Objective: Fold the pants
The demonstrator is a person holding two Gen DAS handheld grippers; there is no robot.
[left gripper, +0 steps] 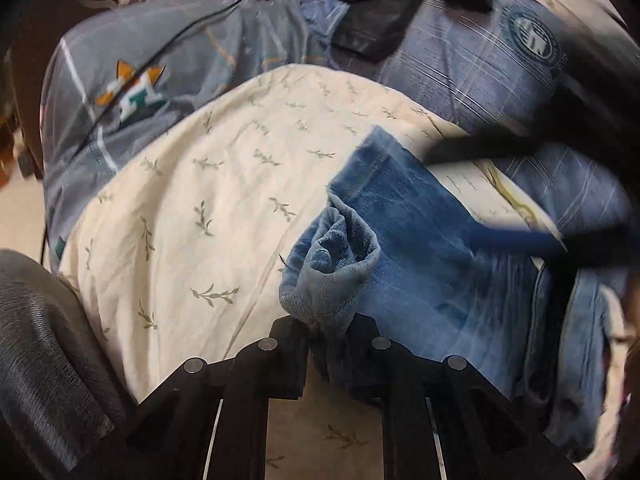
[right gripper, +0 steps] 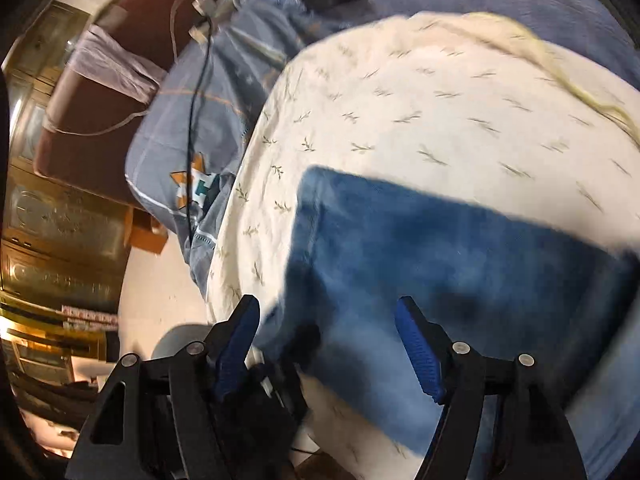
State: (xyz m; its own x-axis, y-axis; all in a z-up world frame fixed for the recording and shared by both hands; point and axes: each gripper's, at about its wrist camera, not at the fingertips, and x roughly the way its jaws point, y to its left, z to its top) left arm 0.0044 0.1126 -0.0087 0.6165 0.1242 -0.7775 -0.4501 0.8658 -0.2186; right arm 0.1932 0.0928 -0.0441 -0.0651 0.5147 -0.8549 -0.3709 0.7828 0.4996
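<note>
Pants (left gripper: 420, 240), blue and made of jean cloth, lie on a cream sheet (left gripper: 208, 184) with little green leaf sprigs on it. The sheet is spread over a bed, and a gray-blue blanket (left gripper: 160, 52) with white lines and an orange and green star patch lies past the sheet's far edge. A thin black cord (left gripper: 168, 46) runs across that blanket. In the left wrist view, the left gripper (left gripper: 324, 332) is pinched tight on a bunched-up bit of the pants, right at the end of one leg, and the cloth puffs out just above the black fingers. The rest of the pants stretch away to the right side of that picture, flat on the sheet. A dark blurry shape crosses the right side of that view over the pants, too smeared to tell what it is. In the right wrist view, the right gripper (right gripper: 328, 328) has its two blue pads (right gripper: 420, 356) wide apart, with nothing squeezed between them. It hangs over the pants (right gripper: 460, 248), and the cloth shows between the fingers, but whether the pads touch it is too blurry to tell. Brown wooden furniture (right gripper: 60, 220) stands off to the left, beside the bed.
</note>
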